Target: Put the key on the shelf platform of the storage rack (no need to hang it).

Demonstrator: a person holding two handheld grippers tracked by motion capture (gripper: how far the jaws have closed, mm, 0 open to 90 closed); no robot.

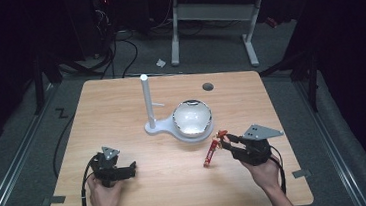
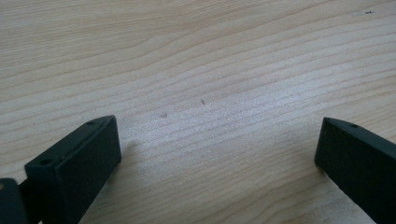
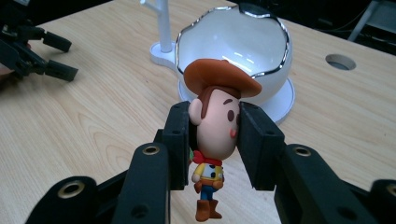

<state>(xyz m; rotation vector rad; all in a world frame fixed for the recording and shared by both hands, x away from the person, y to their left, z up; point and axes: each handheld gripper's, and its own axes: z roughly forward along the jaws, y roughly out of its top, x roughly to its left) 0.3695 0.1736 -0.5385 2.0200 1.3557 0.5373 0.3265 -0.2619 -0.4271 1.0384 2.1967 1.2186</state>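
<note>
Right tongs (image 3: 215,135) clamped on cowboy figurine's (image 3: 214,135) head, left tongs (image 2: 215,154) agape

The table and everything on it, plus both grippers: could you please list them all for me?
Light wooden table: one, with a round grey hole near its far edge.
White egg-shaped bowl with silver rim: one, table centre, on a white base.
White upright post: one, on that base, left of the bowl.
Small cowboy figurine with brown hat: one, head clamped between the right jaws.
Left gripper: black, open, near left.
Right gripper: black, near right.
</note>
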